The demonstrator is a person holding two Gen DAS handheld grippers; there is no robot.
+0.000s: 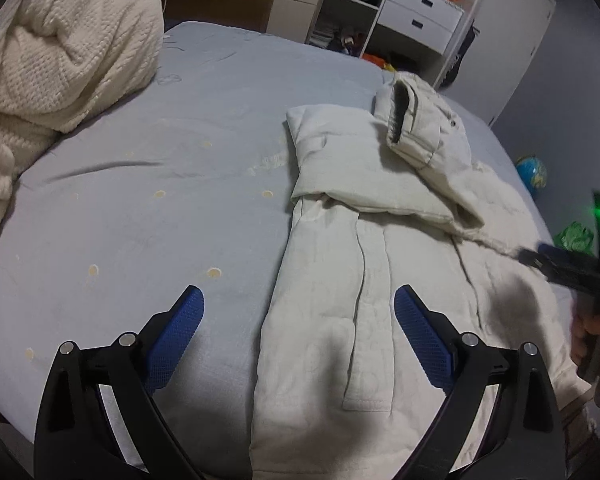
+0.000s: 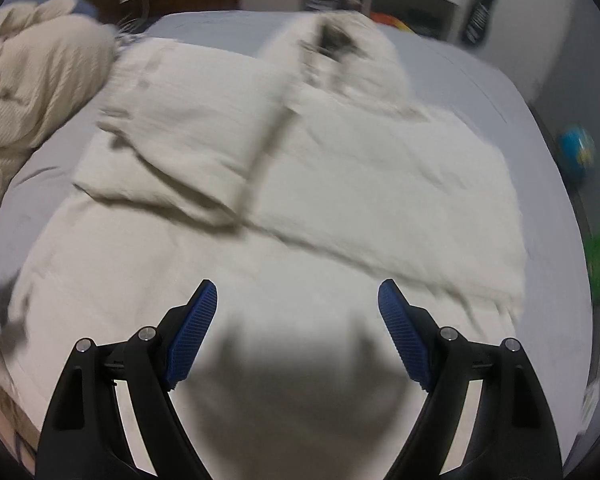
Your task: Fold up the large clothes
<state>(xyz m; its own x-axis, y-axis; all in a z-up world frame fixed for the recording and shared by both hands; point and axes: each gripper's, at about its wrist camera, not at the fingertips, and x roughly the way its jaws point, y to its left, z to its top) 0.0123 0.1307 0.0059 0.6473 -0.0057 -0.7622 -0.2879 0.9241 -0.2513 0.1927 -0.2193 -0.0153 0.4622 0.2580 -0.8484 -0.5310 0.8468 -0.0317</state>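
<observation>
Cream quilted coat (image 1: 360, 264), hooded, is laid flat on the blue-grey bedspread (image 1: 140, 220), occupying the centre-to-3-o'clock part of the left wrist view. One sleeve (image 1: 352, 168) is folded across the chest; the hood (image 1: 424, 120), dark-lined at its opening, is seen at 1 o'clock. A patch pocket (image 1: 370, 320) is visible on the lower front.

Left gripper (image 1: 299, 308): blue pads spread wide, nothing held; one pad is poised over the bedspread, the other over the coat's front.

Right gripper (image 2: 297, 300): blue pads likewise parted and empty, hovering above the coat (image 2: 300, 184); its view is motion-blurred, and a shadow is cast on the fabric between the fingers. The same tool is glimpsed at 3 o'clock in the left wrist view, a green light showing on it.

Surroundings: a cream knitted blanket (image 1: 60, 60) is heaped at 10 o'clock; white drawers (image 1: 420, 20) and open shelving are seen at 1 o'clock; a blue globe (image 1: 532, 174) is seen at 3 o'clock, beyond the bed's edge.
</observation>
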